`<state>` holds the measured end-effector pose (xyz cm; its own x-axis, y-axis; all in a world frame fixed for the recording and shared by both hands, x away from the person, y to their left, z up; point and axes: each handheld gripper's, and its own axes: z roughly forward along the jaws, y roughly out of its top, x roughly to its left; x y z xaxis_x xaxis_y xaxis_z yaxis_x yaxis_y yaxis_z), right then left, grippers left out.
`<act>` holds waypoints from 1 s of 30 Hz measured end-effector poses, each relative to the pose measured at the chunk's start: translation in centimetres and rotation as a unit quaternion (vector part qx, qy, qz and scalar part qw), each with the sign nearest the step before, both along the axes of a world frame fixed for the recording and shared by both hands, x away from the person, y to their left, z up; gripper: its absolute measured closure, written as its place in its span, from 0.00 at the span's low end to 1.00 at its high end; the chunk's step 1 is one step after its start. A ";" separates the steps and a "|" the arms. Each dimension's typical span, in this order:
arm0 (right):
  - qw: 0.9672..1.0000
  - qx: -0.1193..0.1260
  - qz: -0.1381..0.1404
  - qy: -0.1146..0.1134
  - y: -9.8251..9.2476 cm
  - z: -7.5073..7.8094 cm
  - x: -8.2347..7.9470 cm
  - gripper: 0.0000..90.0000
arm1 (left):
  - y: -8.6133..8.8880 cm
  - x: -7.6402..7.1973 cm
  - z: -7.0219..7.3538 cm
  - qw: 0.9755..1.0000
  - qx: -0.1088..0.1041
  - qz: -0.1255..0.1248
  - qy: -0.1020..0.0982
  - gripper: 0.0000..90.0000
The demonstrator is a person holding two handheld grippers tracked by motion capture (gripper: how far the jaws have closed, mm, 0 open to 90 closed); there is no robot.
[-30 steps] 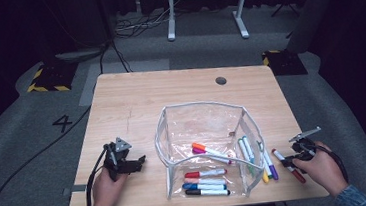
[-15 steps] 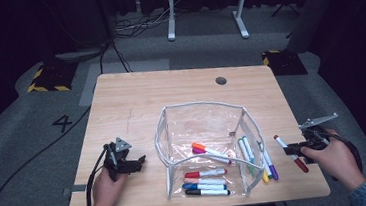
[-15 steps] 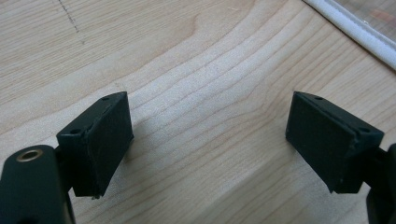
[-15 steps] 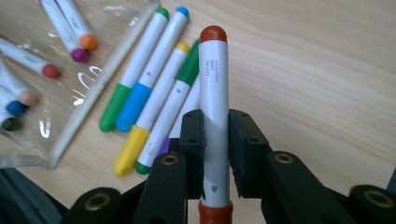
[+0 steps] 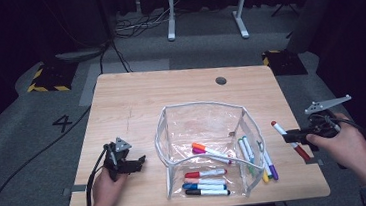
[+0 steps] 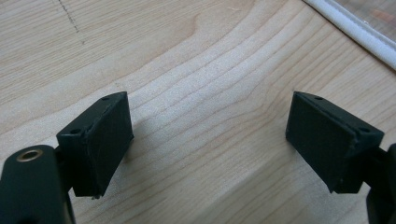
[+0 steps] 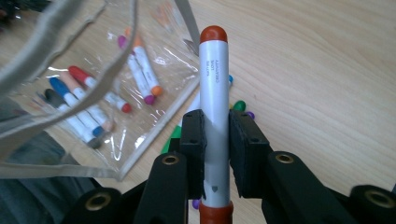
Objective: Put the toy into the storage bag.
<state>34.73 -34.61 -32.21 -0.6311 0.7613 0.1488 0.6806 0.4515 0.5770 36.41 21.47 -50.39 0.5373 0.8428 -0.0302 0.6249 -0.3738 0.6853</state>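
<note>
While the light, straight-grained wooden table [image 5: 136,102] carries everything else, a red-capped marker [image 5: 289,140] is held clear of its right edge by the right gripper [image 5: 299,134], well apart from the pouch. It is a smooth white cylinder with a rounded red cap at each visible end and a line of small grey print along the barrel, and in the right gripper view the marker [image 7: 214,116] is seen pinched at mid-barrel between two flat, matte black pads [image 7: 192,140], which press on it from either side. A clear plastic pouch [image 5: 166,134] with a pale fabric-bound rim stands open near the middle of the table, its glossy, creased walls showing the markers that lie inside it (red, blue, black, orange and purple caps can be made out). A few loose markers [image 5: 267,165], with yellow, purple and green among their colours, lie on the wood just beside the pouch's right wall. The left gripper [image 5: 135,163] is rested on the table near its left front corner, and in its own view the blocky black pads [image 6: 100,140] are spread wide over bare wood, nothing between them.
</note>
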 end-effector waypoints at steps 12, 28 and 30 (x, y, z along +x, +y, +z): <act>0.998 0.013 0.056 -0.029 3.3 4.5 0.0 0.85 | 0.0 0.0 0.0 1.000 0.001 -0.001 0.000 0.17; 0.987 0.002 0.157 -0.026 11.4 7.5 1.2 0.85 | 0.0 0.0 0.0 1.000 0.001 -0.002 0.002 0.16; 0.985 -0.002 0.171 -0.026 12.5 7.6 1.4 0.85 | 0.0 0.0 0.0 1.000 0.002 -0.003 0.001 0.16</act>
